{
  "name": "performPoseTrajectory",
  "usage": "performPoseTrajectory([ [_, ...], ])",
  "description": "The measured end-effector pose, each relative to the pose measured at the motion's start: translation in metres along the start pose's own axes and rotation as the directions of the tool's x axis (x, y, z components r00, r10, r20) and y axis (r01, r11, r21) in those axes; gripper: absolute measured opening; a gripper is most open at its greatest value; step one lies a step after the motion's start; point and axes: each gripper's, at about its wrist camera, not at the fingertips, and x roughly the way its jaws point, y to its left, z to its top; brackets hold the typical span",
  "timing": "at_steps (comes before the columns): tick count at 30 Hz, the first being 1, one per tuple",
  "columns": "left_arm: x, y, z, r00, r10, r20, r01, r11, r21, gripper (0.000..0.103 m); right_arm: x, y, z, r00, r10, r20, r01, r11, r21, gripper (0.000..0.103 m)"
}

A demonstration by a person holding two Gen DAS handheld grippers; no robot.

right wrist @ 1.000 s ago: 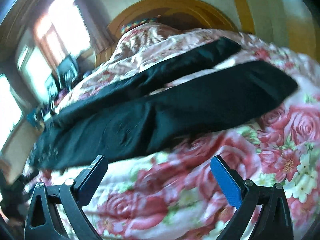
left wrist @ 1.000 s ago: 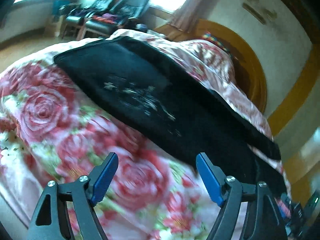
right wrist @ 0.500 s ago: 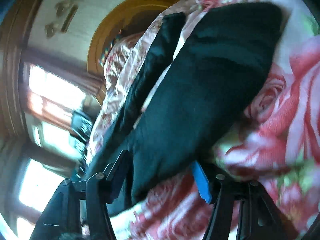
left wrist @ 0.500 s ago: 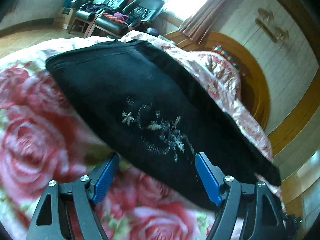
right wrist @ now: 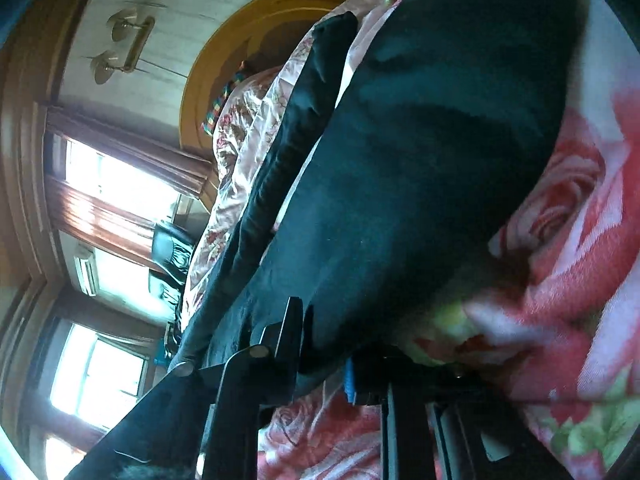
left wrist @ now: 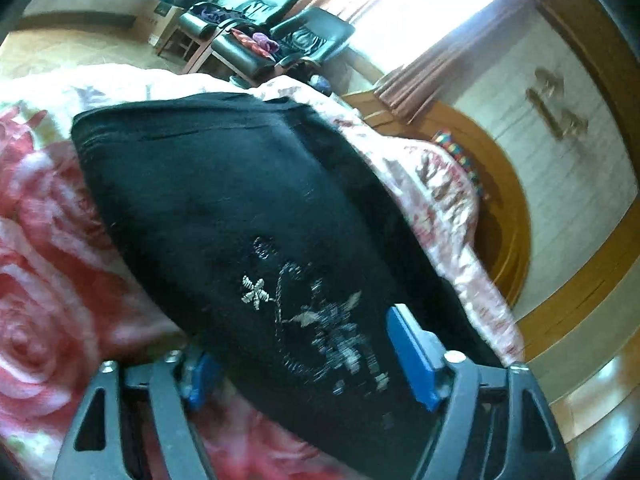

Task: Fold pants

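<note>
Black pants [left wrist: 240, 208] with pale embroidery lie spread on a rose-print blanket [left wrist: 48, 280]. My left gripper [left wrist: 304, 364] straddles the near edge of the waist part, blue pads on each side of the cloth, jaws still wide apart. In the right wrist view the pants [right wrist: 420, 168] run away toward the headboard, the second leg [right wrist: 304, 112] lying beside the first. My right gripper [right wrist: 324, 364] is rolled on its side with the near leg's edge between its narrowed jaws; whether they pinch the cloth is unclear.
The bed has a round wooden headboard [left wrist: 516, 208] and a pink floral quilt [left wrist: 432, 184] bunched near it. Black armchairs [left wrist: 280, 36] stand by the window past the bed. A wall lamp [right wrist: 124, 40] hangs above the headboard.
Both grippers moved forward onto the pants. The left one slid over the embroidered edge. The right one rolled sideways and its jaws narrowed around the leg's edge.
</note>
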Motion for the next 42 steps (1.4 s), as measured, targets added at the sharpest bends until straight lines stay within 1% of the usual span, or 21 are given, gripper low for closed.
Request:
performPoseTrajectory([
  [1,0.003,-0.002,0.002,1.000,0.009,-0.009,-0.009,1.000,0.001,0.057,0.000,0.001,0.000,1.000,-0.002,0.003,0.002,1.000,-0.006,0.018],
  [2,0.005,-0.002,0.002,0.999,0.032,-0.020,-0.032,0.999,0.005,0.039,0.000,0.002,0.000,1.000,-0.001,0.006,0.001,1.000,-0.009,0.018],
  [3,0.005,0.000,0.000,0.998,0.051,-0.031,-0.051,0.999,0.010,0.030,0.001,0.003,0.000,1.000,0.002,0.011,-0.002,1.000,-0.011,0.018],
  [4,0.010,-0.001,-0.002,0.995,0.085,-0.060,-0.084,0.996,0.021,0.025,-0.002,0.000,0.001,1.000,0.004,0.014,-0.003,1.000,-0.013,0.018],
  [5,0.018,0.000,-0.002,0.989,0.116,-0.096,-0.113,0.993,0.035,0.024,0.000,0.001,0.001,1.000,-0.006,0.014,0.006,1.000,-0.019,0.018],
  [7,0.021,0.001,0.000,0.987,0.112,-0.116,-0.107,0.993,0.044,0.020,0.002,0.001,-0.001,0.999,-0.054,0.008,0.054,0.997,-0.049,0.009],
  [8,0.022,-0.001,0.003,0.984,0.112,-0.137,-0.104,0.993,0.061,0.015,0.004,0.004,-0.001,0.997,-0.084,0.001,0.083,0.994,-0.076,0.008],
  [9,0.020,-0.002,0.003,0.984,0.108,-0.144,-0.099,0.993,0.070,0.013,0.003,0.005,0.000,0.996,-0.089,0.003,0.089,0.992,-0.092,0.008],
  [13,0.001,-0.015,0.006,0.990,0.084,-0.116,-0.070,0.990,0.122,0.011,-0.006,0.020,0.002,0.993,-0.112,0.035,0.116,0.979,-0.166,0.008],
  [15,-0.012,-0.019,0.010,0.994,0.059,-0.092,-0.047,0.991,0.128,0.010,-0.014,0.030,0.003,0.991,-0.116,0.062,0.126,0.972,-0.200,0.008],
  [17,-0.031,-0.021,0.010,0.998,0.025,-0.063,-0.018,0.992,0.123,0.009,-0.023,0.041,0.004,0.991,-0.105,0.085,0.122,0.965,-0.232,0.007],
  [20,-0.050,-0.020,0.014,0.999,0.001,-0.046,0.004,0.995,0.104,0.006,-0.037,0.057,0.002,0.989,-0.098,0.112,0.125,0.953,-0.274,0.007],
  [23,-0.070,-0.017,0.016,0.999,-0.010,-0.031,0.013,0.995,0.103,0.006,-0.054,0.067,-0.001,0.989,-0.070,0.128,0.105,0.953,-0.286,0.007],
  [26,-0.086,-0.010,0.015,0.999,-0.024,-0.025,0.026,0.995,0.094,0.006,-0.073,0.074,-0.005,0.988,-0.058,0.143,0.100,0.946,-0.309,0.007],
  [30,-0.112,0.001,0.014,0.998,-0.058,-0.007,0.058,0.997,0.050,0.006,-0.102,0.078,-0.010,0.987,-0.040,0.156,0.089,0.942,-0.323,0.007],
  [32,-0.122,0.000,0.010,0.998,-0.068,-0.008,0.068,0.996,0.065,0.006,-0.113,0.076,-0.018,0.986,-0.058,0.153,0.108,0.936,-0.336,0.007],
  [34,-0.129,0.002,0.005,0.998,-0.059,-0.007,0.059,0.993,0.100,0.006,-0.116,0.069,-0.026,0.986,-0.086,0.146,0.132,0.929,-0.346,0.007],
  [36,-0.126,0.005,-0.007,1.000,0.013,-0.024,-0.008,0.984,0.176,0.006,-0.111,0.054,-0.031,0.983,-0.135,0.121,0.168,0.931,-0.324,0.007],
  [38,-0.114,0.016,-0.017,0.997,0.042,-0.071,-0.029,0.983,0.179,0.006,-0.100,0.039,-0.031,0.980,-0.182,0.078,0.197,0.938,-0.286,0.007],
  [41,-0.103,0.024,-0.024,0.993,0.091,-0.081,-0.074,0.979,0.191,0.009,-0.089,0.034,-0.030,0.973,-0.223,0.049,0.228,0.926,-0.300,0.009],
  [42,-0.100,0.023,-0.025,0.992,0.091,-0.089,-0.072,0.979,0.188,0.011,-0.088,0.032,-0.030,0.971,-0.236,0.046,0.239,0.922,-0.304,0.012],
])
